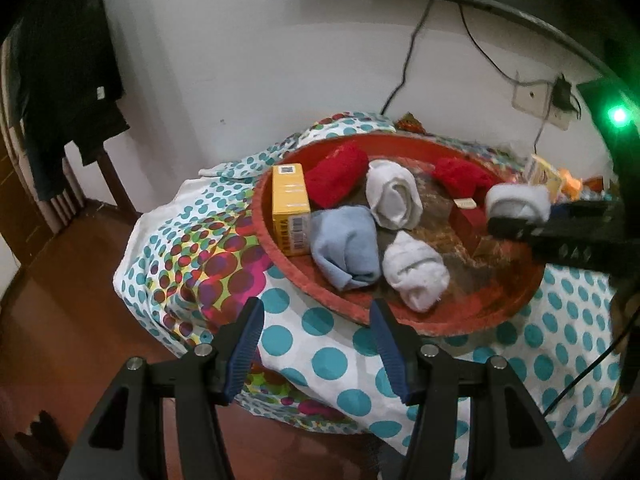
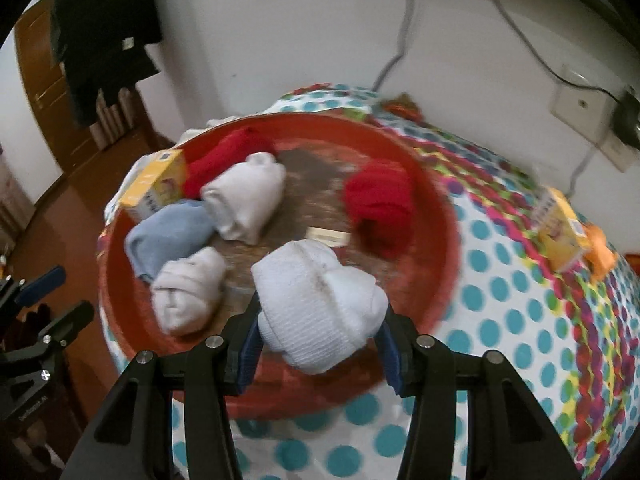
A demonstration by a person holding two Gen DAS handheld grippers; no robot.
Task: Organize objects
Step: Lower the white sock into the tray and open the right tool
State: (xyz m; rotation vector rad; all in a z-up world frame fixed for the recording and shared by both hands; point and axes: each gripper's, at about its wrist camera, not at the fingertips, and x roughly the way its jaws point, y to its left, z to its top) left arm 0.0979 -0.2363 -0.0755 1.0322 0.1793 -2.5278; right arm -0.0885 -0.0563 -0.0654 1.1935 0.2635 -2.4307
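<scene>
As I look down: my right gripper [image 2: 320, 344] squeezes a white sock [image 2: 316, 312] over the near edge of the red tray [image 2: 432, 216].
Sock: rolled up, pinched between both pads, not lying on anything.
Left gripper [image 1: 316, 344]: wide apart, nothing in it, hanging over the dotted cloth [image 1: 320, 360] just before the tray.
In the tray: two more white socks, a blue sock [image 1: 344, 252], two red socks, a yellow box [image 1: 290, 208].
Outside the tray: another yellow box [image 2: 560, 232] on the cloth, well apart.
Done: I think most things are in.
Left: this sock, maybe that box.
</scene>
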